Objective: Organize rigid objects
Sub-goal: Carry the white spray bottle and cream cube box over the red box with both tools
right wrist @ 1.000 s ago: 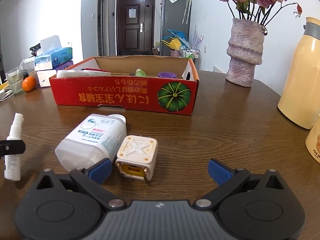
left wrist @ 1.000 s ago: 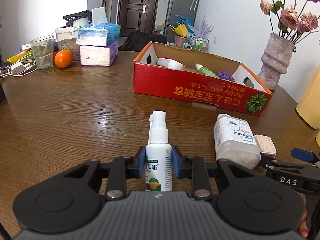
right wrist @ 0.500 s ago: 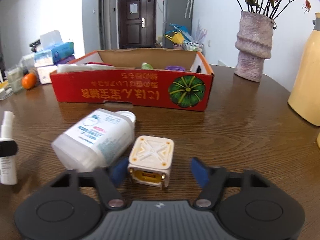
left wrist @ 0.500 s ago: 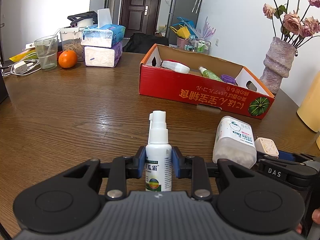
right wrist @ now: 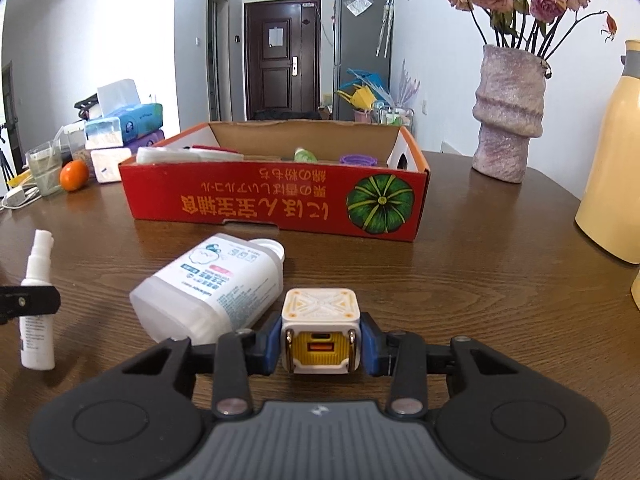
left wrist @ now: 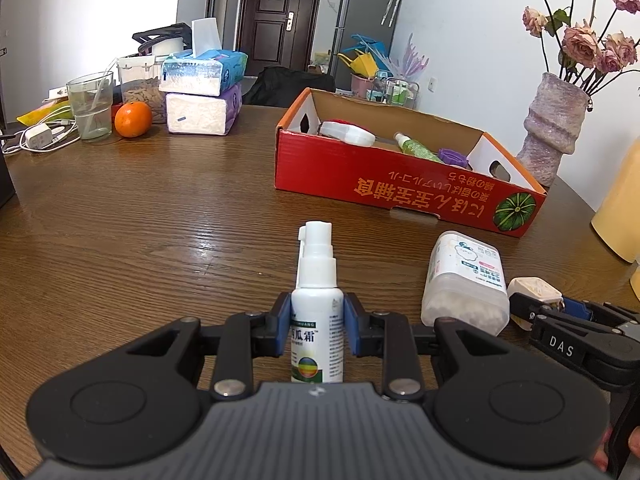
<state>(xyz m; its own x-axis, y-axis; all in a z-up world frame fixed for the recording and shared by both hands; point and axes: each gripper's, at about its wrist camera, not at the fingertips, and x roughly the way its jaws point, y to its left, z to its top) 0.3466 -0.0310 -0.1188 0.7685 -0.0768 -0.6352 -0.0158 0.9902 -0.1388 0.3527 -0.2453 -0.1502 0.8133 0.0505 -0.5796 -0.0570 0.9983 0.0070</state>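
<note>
My left gripper [left wrist: 317, 322] is shut on a white spray bottle [left wrist: 317, 304] that stands upright on the wooden table [left wrist: 160, 216]; the same spray bottle [right wrist: 37, 304] shows at the left in the right wrist view. My right gripper [right wrist: 321, 338] is shut on a cream cube charger [right wrist: 320, 330] with a yellow port face. That charger [left wrist: 534, 290] and the right gripper [left wrist: 560, 312] appear at the lower right of the left wrist view. A clear cotton-swab container [right wrist: 212, 286] lies on its side just left of the charger. The red cardboard box [right wrist: 276, 204] sits beyond, holding several items.
A pink vase [right wrist: 508, 114] with dried roses stands at the back right and a cream thermos [right wrist: 614, 160] at the far right. Tissue packs [left wrist: 204, 92], an orange [left wrist: 133, 119], a glass [left wrist: 90, 106] and a white plug with cable [left wrist: 38, 138] crowd the back left.
My right gripper's jaws closed from wide open onto the cube charger. The left gripper kept its hold on the spray bottle without moving.
</note>
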